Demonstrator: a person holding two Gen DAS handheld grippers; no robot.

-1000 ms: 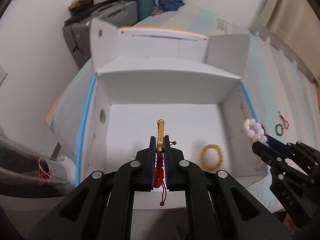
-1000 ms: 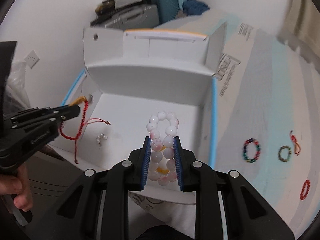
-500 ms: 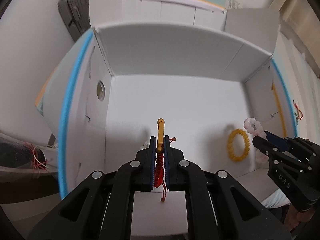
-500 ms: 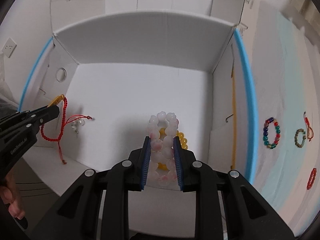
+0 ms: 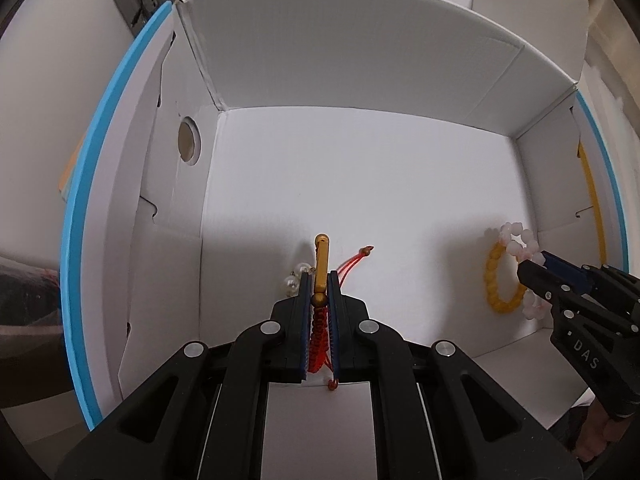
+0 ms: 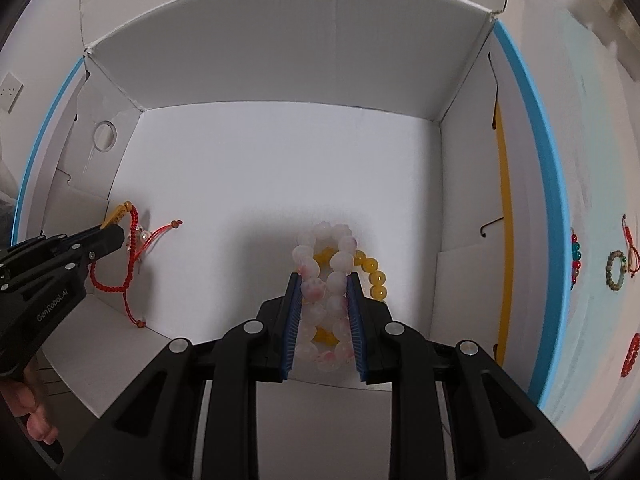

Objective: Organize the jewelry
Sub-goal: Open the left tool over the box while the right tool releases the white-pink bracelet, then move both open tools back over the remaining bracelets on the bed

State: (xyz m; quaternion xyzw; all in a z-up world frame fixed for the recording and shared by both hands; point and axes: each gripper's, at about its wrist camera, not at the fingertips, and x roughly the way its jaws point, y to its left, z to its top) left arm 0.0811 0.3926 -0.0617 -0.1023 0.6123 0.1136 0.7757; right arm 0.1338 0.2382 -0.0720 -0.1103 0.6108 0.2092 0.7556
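Both grippers reach down into an open white box (image 5: 360, 184). My left gripper (image 5: 320, 280) is shut on a red cord bracelet with a gold bar (image 5: 321, 258), held low over the box floor; it also shows in the right wrist view (image 6: 120, 256). Small pearl pieces (image 5: 294, 278) lie just left of it. My right gripper (image 6: 324, 284) is shut on a pink-white bead bracelet (image 6: 326, 264), directly above a yellow bead bracelet (image 6: 374, 272) lying on the box floor. In the left wrist view the right gripper (image 5: 532, 264) is at the box's right side.
The box has tall white walls (image 6: 288, 52), a round hole in the left wall (image 5: 187, 141) and blue-edged flaps. Outside to the right, on a pale surface, lie a multicoloured bead bracelet (image 6: 575, 256), a green one (image 6: 616, 270), a red cord (image 6: 630, 240) and a red bead bracelet (image 6: 631, 354).
Both grippers have moved forward and down into the box, each still holding its bracelet. The box floor and the yellow bracelet are now much closer.
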